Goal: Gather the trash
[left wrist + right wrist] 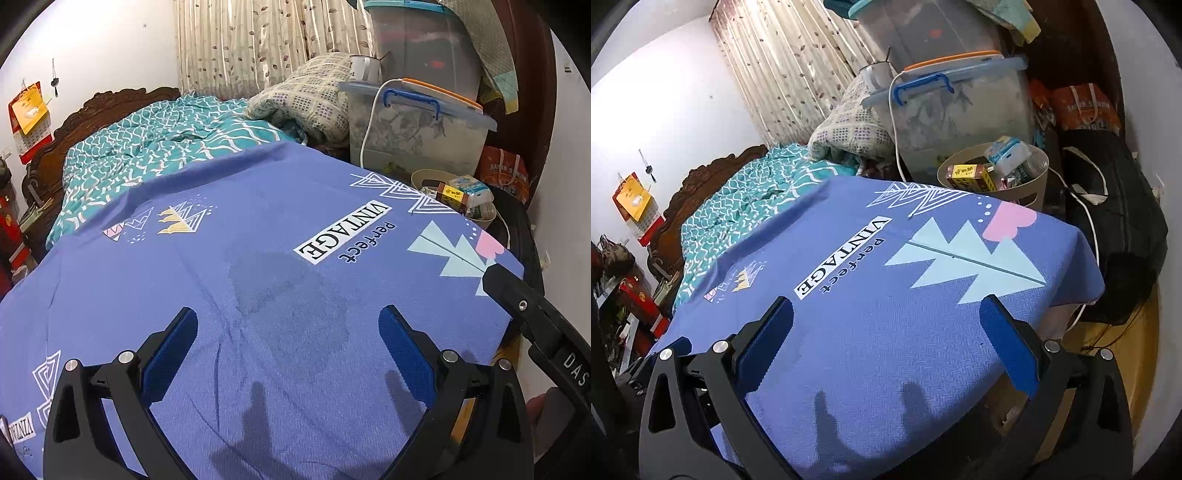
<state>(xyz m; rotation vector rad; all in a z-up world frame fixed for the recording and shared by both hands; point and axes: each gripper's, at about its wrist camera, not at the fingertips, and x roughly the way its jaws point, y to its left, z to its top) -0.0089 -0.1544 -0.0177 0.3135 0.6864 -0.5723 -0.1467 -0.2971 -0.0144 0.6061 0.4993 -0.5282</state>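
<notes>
Left tongs (pixel 288 343): spread wide, nothing between the blue pads, held over the near part of the blue printed sheet (pixel 221 266). Right tongs (pixel 886 339): likewise spread wide and empty, over the near right part of the same sheet. In the left wrist view, the black body of the right tool enters at the right edge.

Bed: the blue sheet covers the near and middle area and carries the print "Perfect VINTAGE" and triangle motifs. A darker patch shows on the sheet just ahead of the left tongs. Beyond the sheet lies a teal patterned quilt (pixel 147 147), reaching to the carved wooden headboard (pixel 92 110) at far left. A checked folded blanket (pixel 306 96) rests at the far end, right of the quilt.

Far right: two clear storage bins are stacked, the lower storage bin (pixel 417 129) with blue latches on its lid. A white mug (pixel 364 68) stands on that lid, and a white cable (pixel 369 125) hangs down its front wall.

Trash: a beige waste bin (pixel 1032 184) stands beside the far right corner of the bed, just in front of the lower storage bin. It holds a yellow-brown carton (pixel 971 175), a pale blue and white packet (pixel 1006 151) and other wrappers. Both tongs are well apart from it.
</notes>
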